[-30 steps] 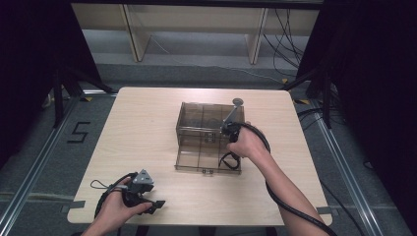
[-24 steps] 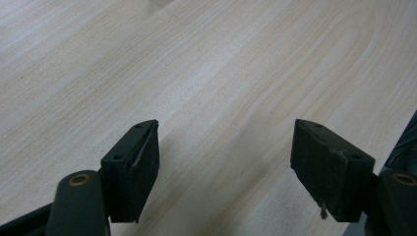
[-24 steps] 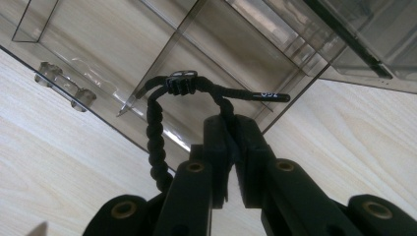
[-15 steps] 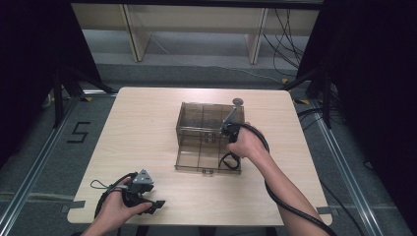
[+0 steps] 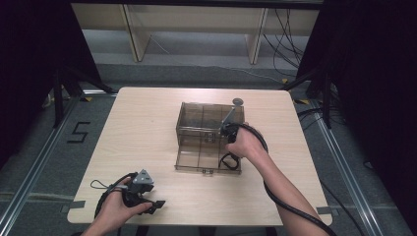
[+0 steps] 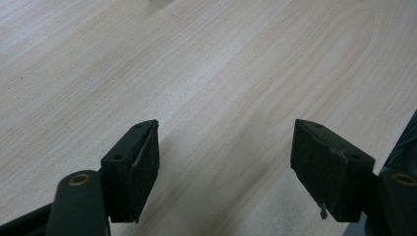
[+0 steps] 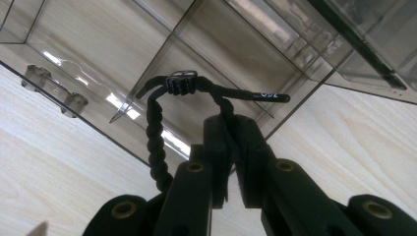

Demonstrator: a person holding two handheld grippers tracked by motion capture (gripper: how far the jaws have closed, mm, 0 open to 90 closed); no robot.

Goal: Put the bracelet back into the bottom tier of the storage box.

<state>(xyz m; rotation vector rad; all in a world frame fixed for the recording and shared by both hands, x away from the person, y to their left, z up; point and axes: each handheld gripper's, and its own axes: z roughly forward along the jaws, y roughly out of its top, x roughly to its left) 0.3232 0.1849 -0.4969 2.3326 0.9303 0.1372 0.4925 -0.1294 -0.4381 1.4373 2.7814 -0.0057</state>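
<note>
The right gripper [image 5: 225, 132] hangs over the clear plastic box [image 5: 209, 137], clenched on a black braided cord [image 7: 162, 128]. In the right gripper view the jaws are pressed together on one strand, and the cord loops up from them to a small knot or clasp, with a stiff black tip bearing white marks sticking out to one side. Beyond the cord lie the divided compartments of the box, so the cord is held just above them, near the box's right-hand side.

Compared with the pictures from a second ago and half a second ago, almost nothing has shifted. The right hand [image 5: 246, 145] has stayed at the same spot over the box, and the box sits where it did on the table [image 5: 147, 128]. The left gripper [image 5: 147, 204] also rests where it was, well away from the box at the table's near left corner; its jaws stand wide apart over bare wood, grasping nothing.

This stillness suggests a pause within the placing step rather than a travel phase. The cord is probably being steadied over a chosen compartment, or is about to be lowered and let go. Whether any part of it already touches the box floor cannot be told. The small grey round thing [image 5: 238, 102] just behind the box is untouched.
</note>
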